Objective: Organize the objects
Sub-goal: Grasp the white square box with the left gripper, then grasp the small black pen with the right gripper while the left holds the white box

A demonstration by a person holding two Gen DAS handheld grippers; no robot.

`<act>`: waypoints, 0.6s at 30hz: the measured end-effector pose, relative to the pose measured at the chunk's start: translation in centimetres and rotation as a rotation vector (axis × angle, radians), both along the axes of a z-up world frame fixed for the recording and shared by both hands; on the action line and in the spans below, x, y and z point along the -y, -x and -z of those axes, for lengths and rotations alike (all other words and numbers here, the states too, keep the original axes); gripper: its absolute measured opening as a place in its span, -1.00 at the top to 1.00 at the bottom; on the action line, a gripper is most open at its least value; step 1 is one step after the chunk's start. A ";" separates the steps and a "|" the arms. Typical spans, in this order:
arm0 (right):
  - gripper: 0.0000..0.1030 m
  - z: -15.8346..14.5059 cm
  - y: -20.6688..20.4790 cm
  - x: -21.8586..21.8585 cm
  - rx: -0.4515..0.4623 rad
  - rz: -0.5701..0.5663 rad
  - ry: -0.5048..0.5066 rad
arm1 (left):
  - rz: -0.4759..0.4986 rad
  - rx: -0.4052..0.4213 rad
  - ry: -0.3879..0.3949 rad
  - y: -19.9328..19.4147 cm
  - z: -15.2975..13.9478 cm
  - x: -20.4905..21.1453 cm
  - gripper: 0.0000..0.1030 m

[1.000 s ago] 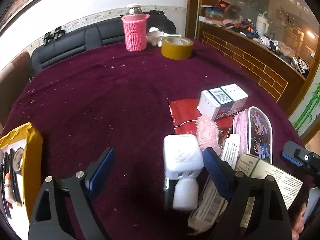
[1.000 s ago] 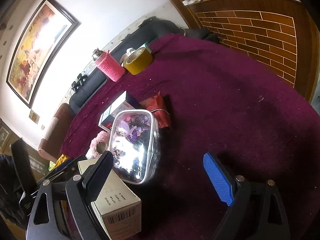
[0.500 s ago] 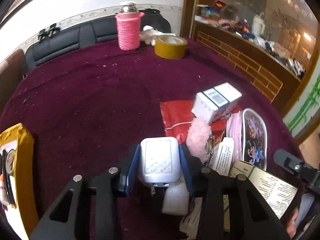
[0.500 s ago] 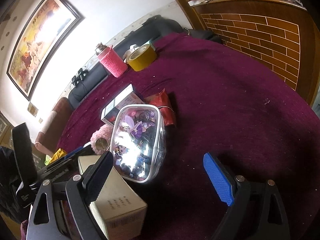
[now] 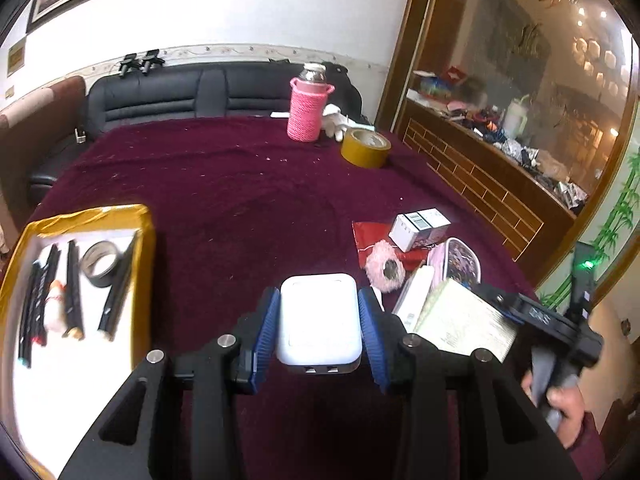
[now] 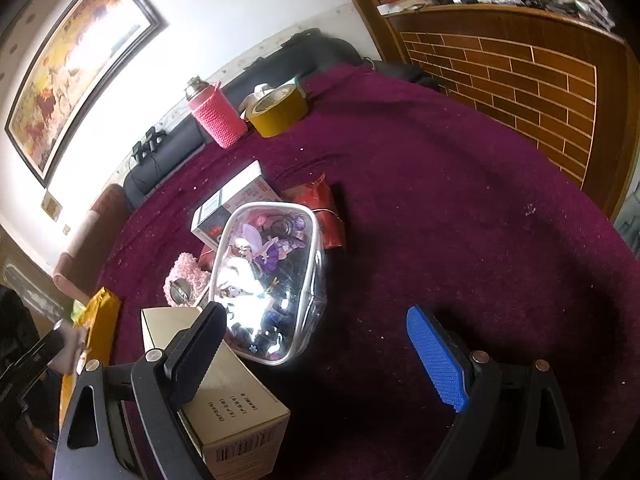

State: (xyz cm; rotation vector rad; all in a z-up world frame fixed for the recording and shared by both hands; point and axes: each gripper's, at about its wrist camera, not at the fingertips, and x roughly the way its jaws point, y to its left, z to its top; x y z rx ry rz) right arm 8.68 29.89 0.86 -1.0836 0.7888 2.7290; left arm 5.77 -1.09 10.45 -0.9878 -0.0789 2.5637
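The left gripper [image 5: 319, 322] is clamping the white charger [image 5: 319, 318] above the maroon cloth — likely carrying it toward the yellow tray [image 5: 145, 248] leftward — while the right gripper [image 6: 316, 354] is hanging wide apart, empty.

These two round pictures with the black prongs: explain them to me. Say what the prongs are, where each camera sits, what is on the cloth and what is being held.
The prongs are hand-held grippers, one in each of a person's hands; no robot is involved. A fisheye camera on each looks forward along its two fingers, hence the round, bent views.

In the left wrist view, the left gripper is shut on a white charger block. To its left lies a gold-edged tray with pens and a tape ring.

In the right wrist view, the right gripper is open and holds nothing.

On the maroon tablecloth lie a clear cartoon pouch, a cardboard box, a pink fluffy mirror, a red packet, a small white carton, a yellow tape roll and a bottle in a pink knitted sleeve.
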 end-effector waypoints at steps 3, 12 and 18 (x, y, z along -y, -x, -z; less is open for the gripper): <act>-0.83 -2.2 -0.4 0.8 -0.011 0.007 -0.076 | -0.011 -0.032 0.002 -2.2 -0.5 1.2 0.24; -0.84 -7.8 4.2 10.7 -0.004 -0.407 0.007 | -0.041 -0.058 -0.041 -5.7 -0.7 5.1 0.24; -0.77 -3.7 10.2 17.7 0.191 -0.541 -0.102 | -0.082 -0.052 -0.060 -7.3 -0.2 8.5 0.24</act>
